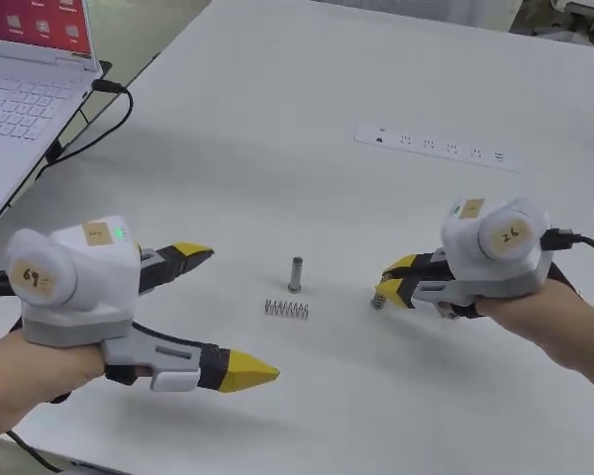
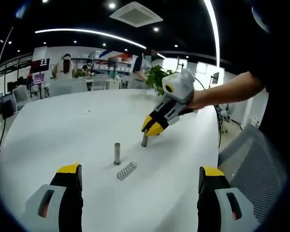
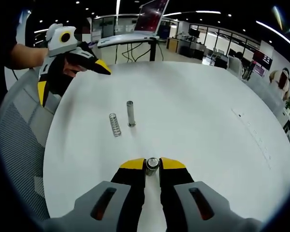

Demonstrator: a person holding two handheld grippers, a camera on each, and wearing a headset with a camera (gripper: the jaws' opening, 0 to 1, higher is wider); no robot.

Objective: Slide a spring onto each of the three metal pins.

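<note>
right gripper pinches sprung pin, plain in own view

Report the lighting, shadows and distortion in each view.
Head view: soft, even light, faint shadows under the left gripper and right gripper on the white table, pin sharp. Left gripper view: fisheye bends the table edge and stretches the ceiling lights into arcs. Right gripper view: same curving; the upright spring between the jaws looks slightly soft.
</note>
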